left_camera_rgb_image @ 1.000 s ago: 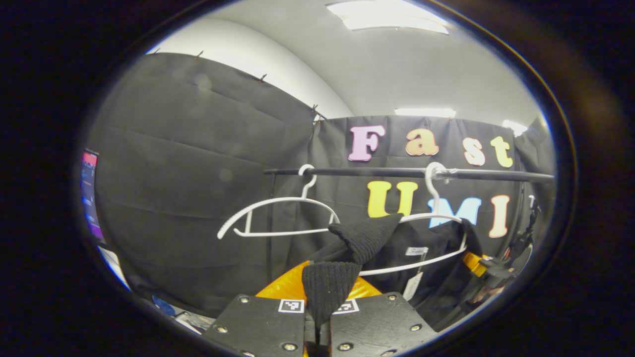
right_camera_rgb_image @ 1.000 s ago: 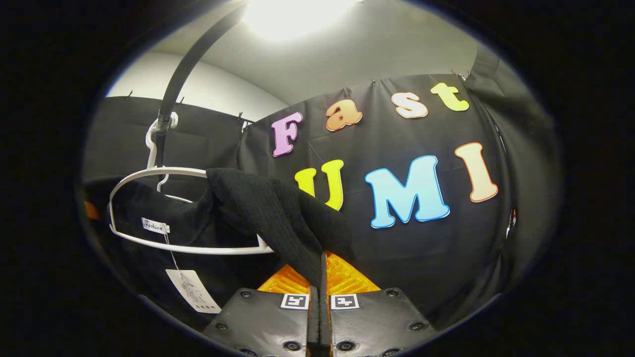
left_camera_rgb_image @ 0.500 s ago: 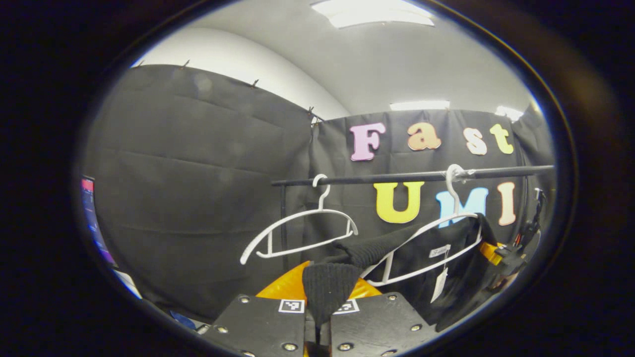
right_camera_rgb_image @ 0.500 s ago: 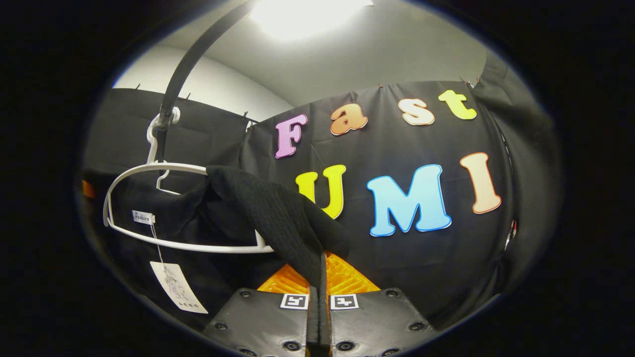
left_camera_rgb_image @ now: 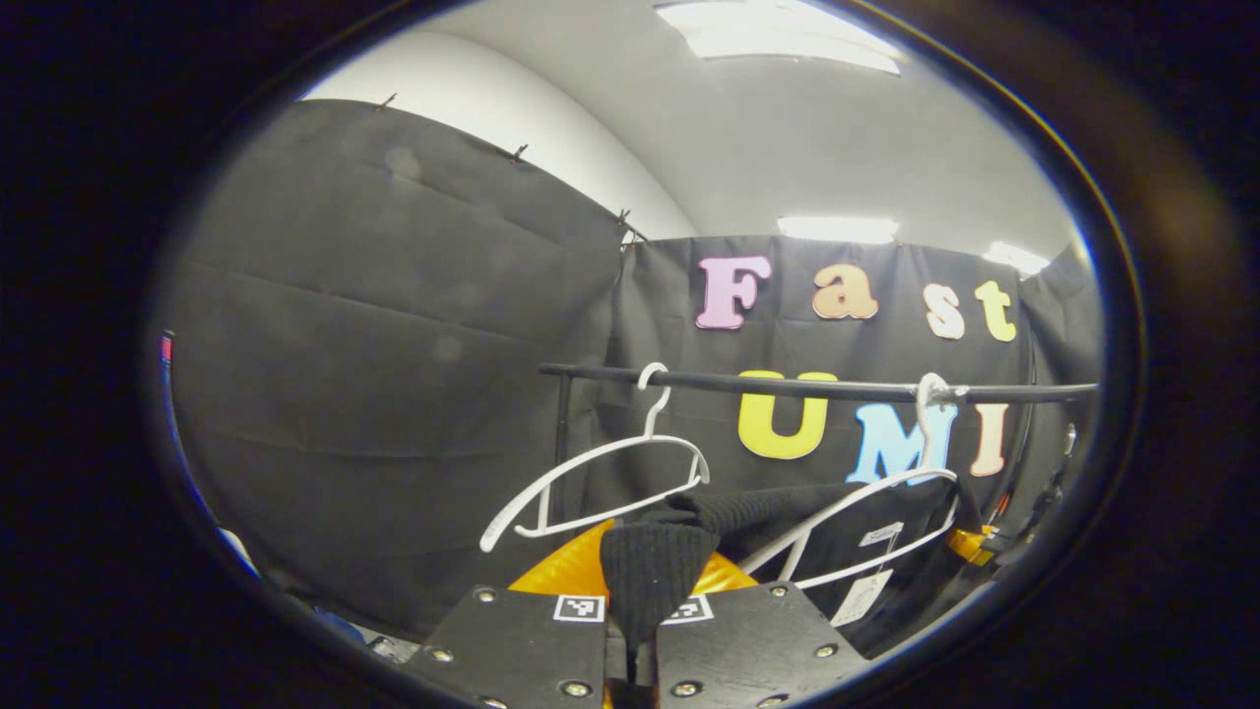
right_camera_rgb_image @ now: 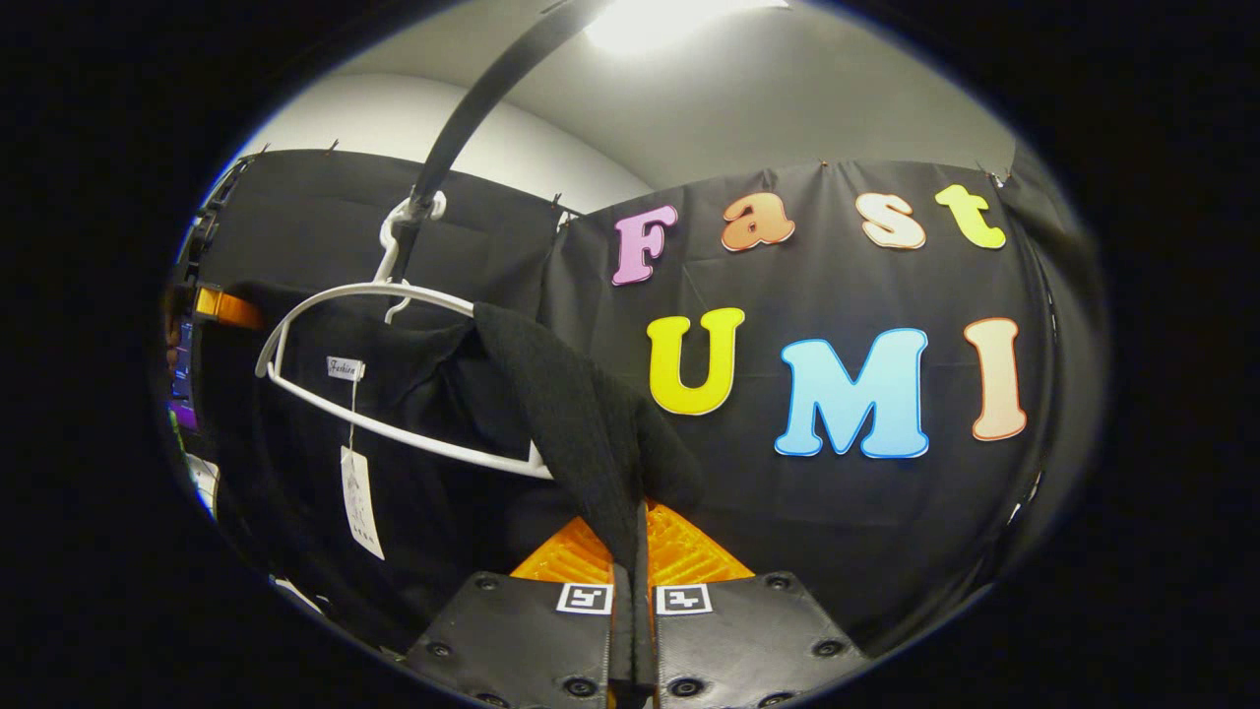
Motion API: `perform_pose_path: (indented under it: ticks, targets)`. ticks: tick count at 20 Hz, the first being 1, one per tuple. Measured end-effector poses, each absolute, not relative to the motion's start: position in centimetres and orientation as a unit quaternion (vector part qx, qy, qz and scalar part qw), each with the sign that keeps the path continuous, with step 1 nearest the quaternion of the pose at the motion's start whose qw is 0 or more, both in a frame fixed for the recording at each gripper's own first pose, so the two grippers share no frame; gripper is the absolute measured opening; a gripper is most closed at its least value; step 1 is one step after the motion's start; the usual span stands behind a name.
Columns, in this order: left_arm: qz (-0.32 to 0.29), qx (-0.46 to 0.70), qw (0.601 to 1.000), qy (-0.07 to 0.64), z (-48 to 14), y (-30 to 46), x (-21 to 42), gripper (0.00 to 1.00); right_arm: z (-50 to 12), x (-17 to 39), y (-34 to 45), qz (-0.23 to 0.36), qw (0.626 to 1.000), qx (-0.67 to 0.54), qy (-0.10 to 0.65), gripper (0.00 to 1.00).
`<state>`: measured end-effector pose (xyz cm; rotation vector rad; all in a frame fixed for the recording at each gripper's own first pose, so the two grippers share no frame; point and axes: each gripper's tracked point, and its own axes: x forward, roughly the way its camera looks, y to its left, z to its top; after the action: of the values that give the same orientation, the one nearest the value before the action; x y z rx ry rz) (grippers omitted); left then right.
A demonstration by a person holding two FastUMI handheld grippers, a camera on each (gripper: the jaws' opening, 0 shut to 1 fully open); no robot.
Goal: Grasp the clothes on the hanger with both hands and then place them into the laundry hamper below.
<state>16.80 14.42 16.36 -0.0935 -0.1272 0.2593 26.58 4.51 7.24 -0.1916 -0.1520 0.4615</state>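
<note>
black knit garment (right_camera_rgb_image: 551, 394), draped on white hanger (right_camera_rgb_image: 374, 295)

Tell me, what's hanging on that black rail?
Two white hangers hook over the rail: an empty hanger and a second hanger partly draped by the black garment. Fabric hides part of that hanger's frame.

The garment (right_camera_rgb_image: 581, 423) is matt, ribbed black knit cloth, its hanger (right_camera_rgb_image: 394, 438) smooth white plastic, the rail (left_camera_rgb_image: 787, 384) dull black, the paper tag (right_camera_rgb_image: 361, 502) at 8 o'clock.
</note>
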Motion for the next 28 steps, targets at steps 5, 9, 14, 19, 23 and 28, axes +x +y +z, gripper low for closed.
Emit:
perform_pose_path:
  ticks: [5,9,14,19,23,28]
  targets:
    - [0.068,-0.026,0.996,-0.055,17.0,15.5,19.2,0.03,7.7,24.9,3.4,0.200,0.968,-0.136,-0.071,0.02]
    - [0.035,-0.026,0.997,-0.057,17.6,16.6,20.8,0.03,9.6,24.3,1.3,0.133,0.975,-0.156,-0.087,0.00]
    - [0.001,-0.031,0.998,-0.049,16.0,17.1,22.3,0.04,9.9,25.5,1.7,0.057,0.967,-0.226,-0.100,0.02]
    - [-0.026,-0.053,0.998,-0.028,12.5,17.5,22.8,0.04,8.4,27.8,1.5,0.018,0.967,-0.234,-0.100,0.02]
    - [-0.031,-0.060,0.998,-0.006,9.3,17.5,22.8,0.04,6.6,30.5,1.4,0.017,0.971,-0.221,-0.089,0.00]
    - [-0.024,-0.066,0.997,0.021,5.8,17.0,22.3,0.04,2.8,31.6,1.7,0.024,0.978,-0.199,-0.052,0.02]
